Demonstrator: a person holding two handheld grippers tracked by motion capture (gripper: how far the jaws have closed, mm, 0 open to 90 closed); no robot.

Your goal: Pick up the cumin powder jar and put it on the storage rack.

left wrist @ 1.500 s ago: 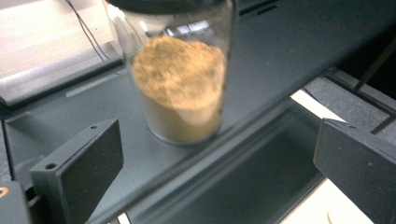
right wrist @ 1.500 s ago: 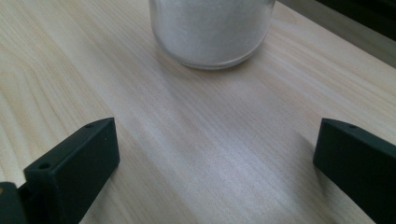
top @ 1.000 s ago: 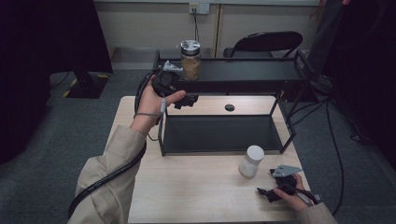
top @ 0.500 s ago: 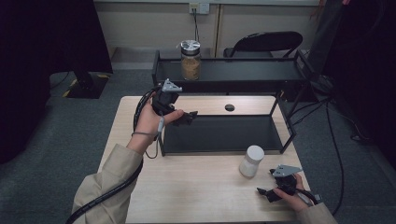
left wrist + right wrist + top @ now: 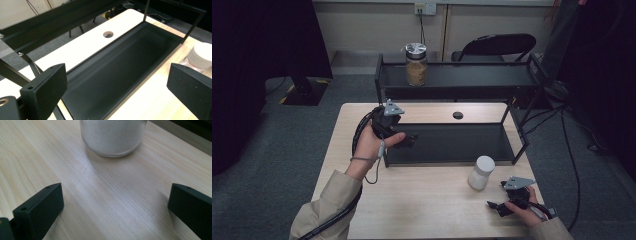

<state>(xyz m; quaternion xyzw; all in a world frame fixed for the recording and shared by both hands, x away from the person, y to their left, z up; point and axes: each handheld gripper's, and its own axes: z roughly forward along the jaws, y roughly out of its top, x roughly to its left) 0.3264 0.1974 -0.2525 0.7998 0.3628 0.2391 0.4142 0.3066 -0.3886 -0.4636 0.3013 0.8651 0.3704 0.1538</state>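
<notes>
From above you get the grey carpet, the black chair (image 5: 497,46) and the light wooden bench (image 5: 422,200) carrying a black two-tier metal shelf (image 5: 452,145). A brown-filled jar (image 5: 416,65) sits up top. Your left tool (image 5: 409,140) hangs wide open over the lower tray. Your right tool (image 5: 115,202), jaws apart, faces the white-filled glass jar (image 5: 113,135) up close, near the shelf front.
</notes>
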